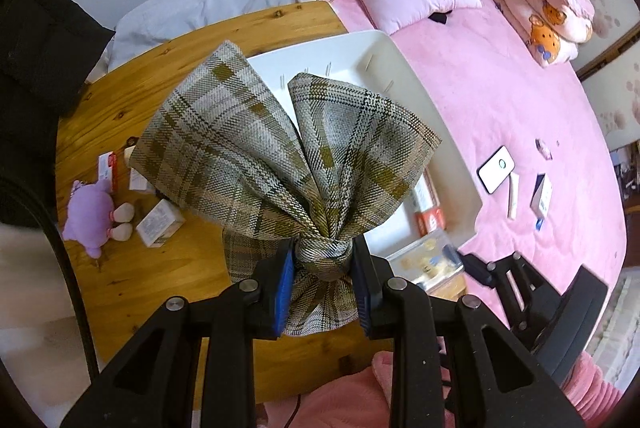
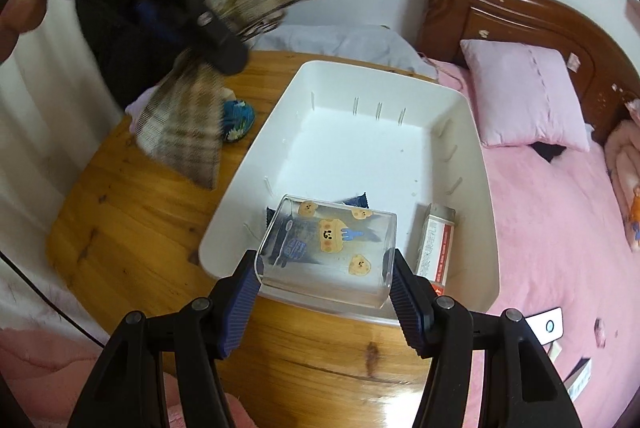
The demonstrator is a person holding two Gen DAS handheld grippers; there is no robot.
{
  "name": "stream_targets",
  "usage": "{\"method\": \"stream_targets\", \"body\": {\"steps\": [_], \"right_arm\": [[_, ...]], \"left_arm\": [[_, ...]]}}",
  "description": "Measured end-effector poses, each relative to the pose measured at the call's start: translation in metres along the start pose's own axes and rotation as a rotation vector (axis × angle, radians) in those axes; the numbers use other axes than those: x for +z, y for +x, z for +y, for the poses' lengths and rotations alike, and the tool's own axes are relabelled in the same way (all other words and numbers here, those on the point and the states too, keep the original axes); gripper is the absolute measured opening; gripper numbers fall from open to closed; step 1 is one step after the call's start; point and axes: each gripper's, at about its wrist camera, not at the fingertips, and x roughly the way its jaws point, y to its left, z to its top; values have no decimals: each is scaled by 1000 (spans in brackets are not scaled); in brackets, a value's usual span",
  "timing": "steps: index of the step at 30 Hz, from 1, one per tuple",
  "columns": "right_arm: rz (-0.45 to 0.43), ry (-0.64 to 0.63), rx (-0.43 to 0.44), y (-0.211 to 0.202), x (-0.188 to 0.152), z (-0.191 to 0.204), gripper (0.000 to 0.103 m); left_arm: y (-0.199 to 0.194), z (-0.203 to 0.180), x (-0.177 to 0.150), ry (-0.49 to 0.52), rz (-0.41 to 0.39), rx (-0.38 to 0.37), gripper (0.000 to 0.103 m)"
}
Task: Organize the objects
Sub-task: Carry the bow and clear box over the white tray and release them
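Lettering on the red-and-white carton (image 2: 434, 248) in the white bin (image 2: 476, 147) is too small to read, as is the print on the small boxes (image 1: 160, 224) by the table's (image 1: 132, 99) left edge. The clear box (image 2: 328, 248) bears only bear stickers and a blue fork drawing, with no words legible.

The plaid cloth bow (image 1: 280, 147) hides most of the bin in the left wrist view; in the right wrist view it is motion-blurred and partly covered by the left gripper. A purple plush (image 1: 94, 216) lies near the table's left edge, its face turned away.

The left gripper (image 1: 323, 256) points steeply down, its blue pads (image 1: 285, 288) clamped on the bow's knot above the table, beside the bin. The right gripper (image 2: 325, 276) tilts down over the bin's near edge, its 2 pads (image 2: 240, 292) pressed against the clear box's sides, holding it above the bin's near corner
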Motion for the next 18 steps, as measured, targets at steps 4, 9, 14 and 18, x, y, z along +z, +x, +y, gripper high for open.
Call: {"method": "stream_targets", "body": {"steps": [4, 9, 14, 18], "right_arm": [[2, -65, 13, 5, 3, -3, 63], [0, -144, 7, 9, 8, -2, 63], [5, -198, 0, 11, 8, -1, 63], [15, -222, -2, 14, 7, 0, 65]], "left_arm": [[6, -4, 9, -38, -16, -15, 29], [6, -5, 16, -72, -51, -37, 31], [4, -5, 21, -89, -91, -57, 31], [2, -5, 21, -98, -112, -67, 31]]}}
